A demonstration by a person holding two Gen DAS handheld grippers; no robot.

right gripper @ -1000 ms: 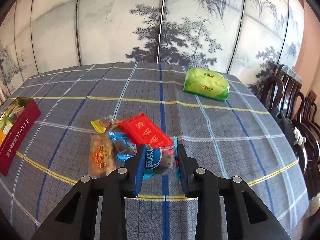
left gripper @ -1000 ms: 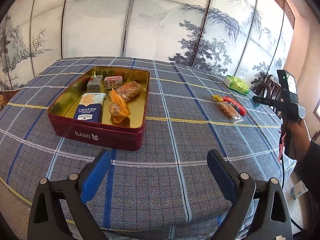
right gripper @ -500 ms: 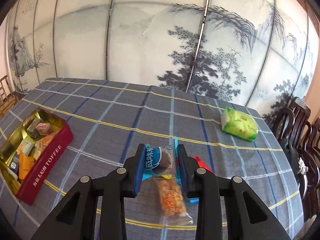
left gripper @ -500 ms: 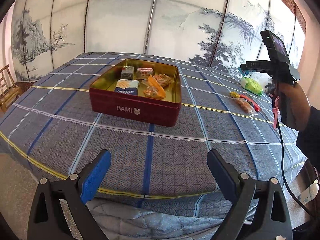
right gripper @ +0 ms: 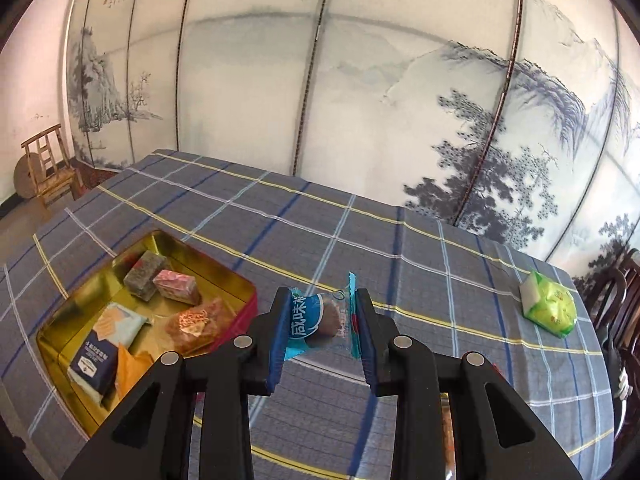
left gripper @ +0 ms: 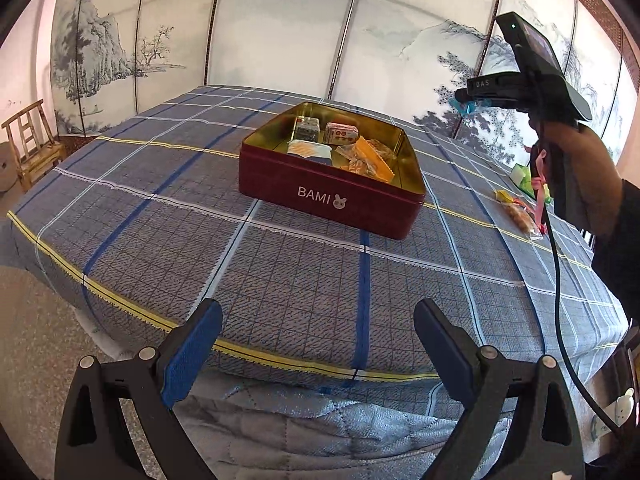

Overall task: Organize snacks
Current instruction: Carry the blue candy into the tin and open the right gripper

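A dark red tin (left gripper: 332,196) with a gold inside holds several wrapped snacks; it also shows in the right wrist view (right gripper: 240,284) at lower left. My right gripper (right gripper: 322,328) is shut on a blue-wrapped snack (right gripper: 316,318) and holds it in the air, to the right of the tin. In the left wrist view the right gripper (left gripper: 468,98) is high above the table, right of the tin. My left gripper (left gripper: 318,344) is open and empty at the table's near edge.
A green packet (right gripper: 550,308) lies at the table's far right. Loose snacks (left gripper: 518,210) lie right of the tin. The table has a blue plaid cloth (left gripper: 200,208). A wooden chair (left gripper: 30,142) stands far left; dark chairs (right gripper: 614,300) stand at right. A painted screen stands behind.
My right gripper has lifted the blue snack and carried it left toward the tin. My left gripper has drawn back to the table's near edge, still open.
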